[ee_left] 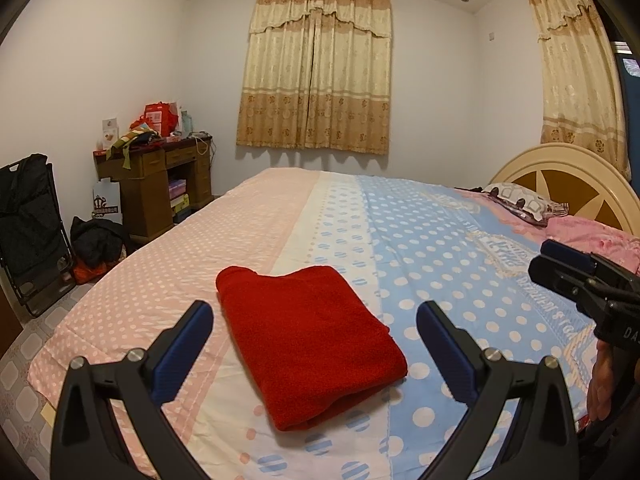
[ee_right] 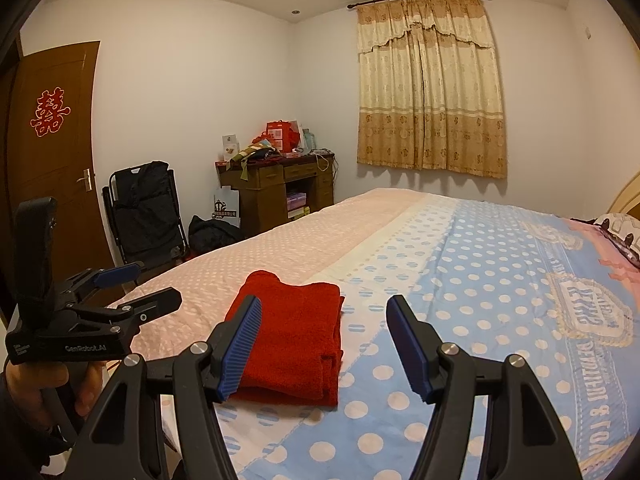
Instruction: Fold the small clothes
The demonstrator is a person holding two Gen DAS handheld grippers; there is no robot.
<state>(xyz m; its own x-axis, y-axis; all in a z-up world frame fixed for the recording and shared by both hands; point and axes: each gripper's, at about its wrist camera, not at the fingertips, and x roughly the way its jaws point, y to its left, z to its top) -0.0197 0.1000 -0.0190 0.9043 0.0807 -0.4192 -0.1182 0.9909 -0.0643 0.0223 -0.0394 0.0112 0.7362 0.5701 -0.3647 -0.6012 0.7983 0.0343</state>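
Note:
A red garment lies folded into a flat rectangle on the dotted bed sheet. My left gripper hovers just short of it, open, with nothing between its blue pads. In the right wrist view the same red garment lies ahead and to the left, and my right gripper is open and empty above the sheet. The right gripper also shows at the right edge of the left wrist view. The left gripper shows at the left of the right wrist view, held by a hand.
A headboard, a patterned pillow and pink bedding sit at the bed's far right. Beyond the bed's left side stand a cluttered wooden desk, a black folding chair and a brown door. Curtains cover the window.

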